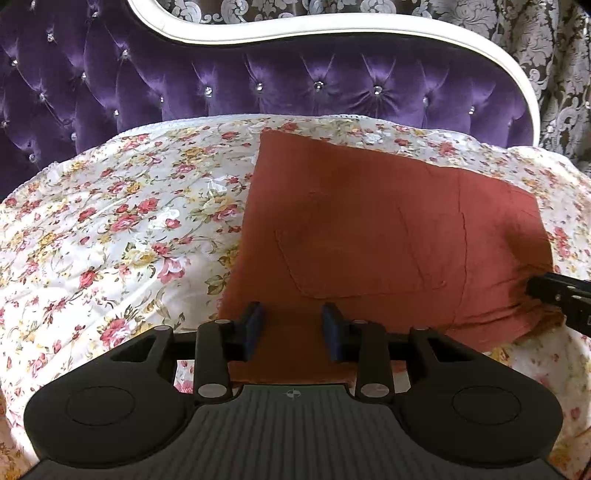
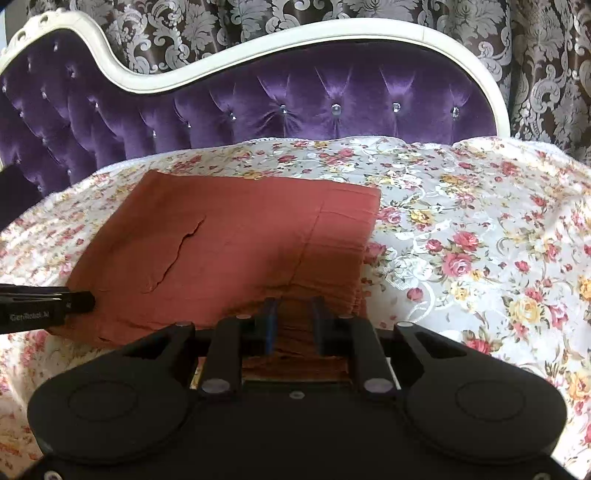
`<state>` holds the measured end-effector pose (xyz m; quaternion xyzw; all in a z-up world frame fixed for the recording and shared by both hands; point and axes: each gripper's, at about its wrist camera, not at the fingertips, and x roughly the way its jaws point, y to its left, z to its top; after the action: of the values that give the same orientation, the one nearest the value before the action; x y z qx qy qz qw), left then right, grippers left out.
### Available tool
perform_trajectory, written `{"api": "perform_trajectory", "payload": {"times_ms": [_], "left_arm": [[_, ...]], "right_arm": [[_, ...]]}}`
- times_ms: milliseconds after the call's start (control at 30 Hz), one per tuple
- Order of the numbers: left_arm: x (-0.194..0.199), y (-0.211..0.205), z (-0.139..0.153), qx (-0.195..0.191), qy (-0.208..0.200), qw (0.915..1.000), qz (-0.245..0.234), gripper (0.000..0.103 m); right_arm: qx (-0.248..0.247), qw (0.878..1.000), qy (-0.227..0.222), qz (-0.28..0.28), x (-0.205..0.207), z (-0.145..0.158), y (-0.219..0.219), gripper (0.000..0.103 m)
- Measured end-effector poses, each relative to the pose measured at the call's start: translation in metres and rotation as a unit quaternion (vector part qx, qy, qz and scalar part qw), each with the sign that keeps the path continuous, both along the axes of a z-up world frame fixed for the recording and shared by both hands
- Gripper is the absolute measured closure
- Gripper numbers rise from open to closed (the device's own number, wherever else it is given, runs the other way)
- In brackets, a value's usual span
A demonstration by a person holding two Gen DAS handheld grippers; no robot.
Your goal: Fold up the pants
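The rust-red pants (image 1: 369, 229) lie folded into a flat rectangle on the floral bedspread (image 1: 110, 229). My left gripper (image 1: 293, 319) is open, its blue-padded fingers over the near left edge of the pants. My right gripper (image 2: 293, 317) is open too, its fingers astride the bunched near right edge of the pants (image 2: 229, 243). The right gripper shows at the right edge of the left wrist view (image 1: 554, 295). The left gripper shows at the left edge of the right wrist view (image 2: 48, 306).
A purple tufted headboard (image 1: 258, 81) with a white frame (image 2: 258, 40) stands behind the bed. Patterned curtains (image 2: 295, 14) hang behind it. Floral bedspread (image 2: 480, 240) extends on both sides of the pants.
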<state>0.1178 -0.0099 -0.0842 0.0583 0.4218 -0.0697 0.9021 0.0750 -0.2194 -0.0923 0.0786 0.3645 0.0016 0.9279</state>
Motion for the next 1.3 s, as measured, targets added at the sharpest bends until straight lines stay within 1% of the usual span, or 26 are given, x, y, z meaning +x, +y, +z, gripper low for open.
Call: {"api": "perform_trajectory", "payload": {"times_ms": [100,433,600,733,900,1067,1200,1300], "left_arm": [[-0.004,-0.001,0.002,0.003,-0.002,1.0000,0.001,0.067],[-0.005,-0.002,-0.001,0.001,-0.003,1.0000,0.002,0.064],[-0.006,-0.007,-0.002,0.018,-0.007,0.9998,-0.006,0.064],[-0.005,-0.004,-0.002,0.011,-0.007,0.9999,-0.006,0.064],[-0.007,-0.002,-0.004,0.009,-0.013,0.9998,-0.009,0.064],[-0.006,-0.003,-0.003,0.009,-0.012,0.9999,-0.007,0.064],[-0.006,-0.002,-0.001,0.009,-0.015,0.9998,-0.012,0.063],[-0.011,-0.001,0.001,-0.001,-0.022,0.9998,-0.002,0.062]], "right_arm": [[-0.007,1.000,0.000,-0.005,-0.001,0.000,0.003,0.078],[-0.001,1.000,-0.001,-0.006,-0.004,-0.002,0.003,0.078],[0.008,1.000,0.001,-0.003,-0.003,-0.003,0.000,0.078],[-0.001,1.000,-0.002,-0.002,-0.003,-0.004,0.003,0.078],[-0.025,1.000,-0.013,-0.006,-0.007,-0.006,0.013,0.077],[-0.028,0.999,-0.014,-0.015,-0.007,-0.005,0.015,0.077],[-0.026,0.999,-0.018,-0.022,-0.007,-0.006,0.015,0.077],[-0.037,0.999,-0.027,-0.016,-0.010,-0.005,0.018,0.074]]}}
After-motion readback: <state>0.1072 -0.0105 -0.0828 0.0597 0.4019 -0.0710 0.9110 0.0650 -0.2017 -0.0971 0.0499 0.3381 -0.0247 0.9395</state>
